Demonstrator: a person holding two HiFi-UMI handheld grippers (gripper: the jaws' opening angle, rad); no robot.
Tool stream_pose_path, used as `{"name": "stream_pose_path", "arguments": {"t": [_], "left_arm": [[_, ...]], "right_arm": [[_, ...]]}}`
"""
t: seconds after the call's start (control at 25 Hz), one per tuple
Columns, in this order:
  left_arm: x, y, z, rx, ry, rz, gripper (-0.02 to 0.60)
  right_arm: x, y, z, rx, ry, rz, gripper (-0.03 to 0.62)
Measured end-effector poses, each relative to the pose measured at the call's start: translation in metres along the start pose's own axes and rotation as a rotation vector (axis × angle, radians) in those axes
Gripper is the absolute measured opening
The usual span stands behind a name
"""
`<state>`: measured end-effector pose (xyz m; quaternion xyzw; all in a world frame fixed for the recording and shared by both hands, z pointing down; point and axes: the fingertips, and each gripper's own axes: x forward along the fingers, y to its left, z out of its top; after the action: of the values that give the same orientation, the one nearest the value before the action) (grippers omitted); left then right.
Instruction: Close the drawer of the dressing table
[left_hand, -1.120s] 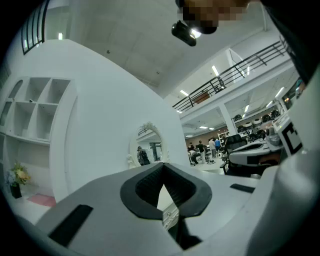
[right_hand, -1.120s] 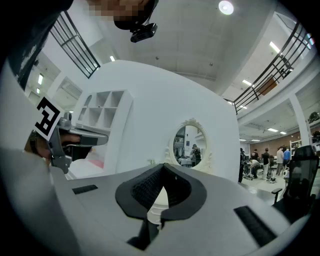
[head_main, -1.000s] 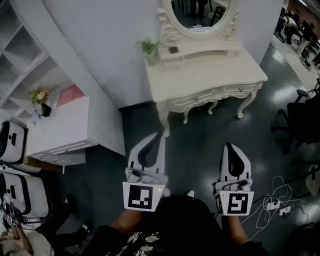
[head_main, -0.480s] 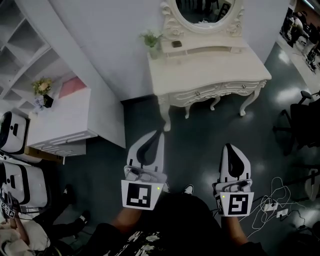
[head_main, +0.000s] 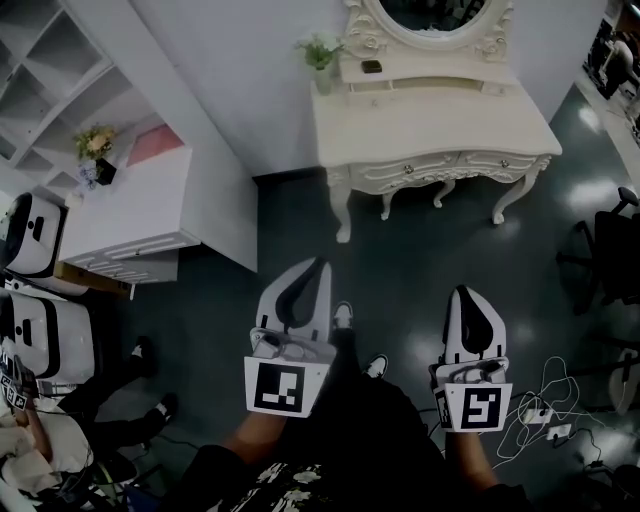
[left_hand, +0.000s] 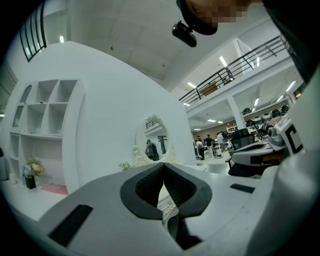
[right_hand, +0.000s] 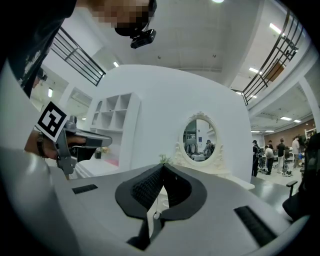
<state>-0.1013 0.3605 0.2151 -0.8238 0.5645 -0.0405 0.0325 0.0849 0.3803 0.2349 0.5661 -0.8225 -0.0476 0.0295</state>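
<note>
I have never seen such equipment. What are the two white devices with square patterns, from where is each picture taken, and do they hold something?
A person holds a hand tool in each hand: the left gripper and the right gripper. One picture comes from a camera on the person's head, looking down. The other two come from cameras on the tools, looking along their fingers. Both pairs of fingers are closed on nothing. Ahead stands a white dressing table with a mirror and a small plant on it. Neither tool touches it.
</note>
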Motion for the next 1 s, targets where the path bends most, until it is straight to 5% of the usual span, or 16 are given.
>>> {"name": "stream_pose_path", "arguments": {"t": [1.0], "left_arm": [[0.116, 0.053, -0.007, -0.014, 0.001, -0.021, 0.003]], "right_arm": [[0.123, -0.031, -0.002, -0.008, -0.001, -0.008, -0.002]]}}
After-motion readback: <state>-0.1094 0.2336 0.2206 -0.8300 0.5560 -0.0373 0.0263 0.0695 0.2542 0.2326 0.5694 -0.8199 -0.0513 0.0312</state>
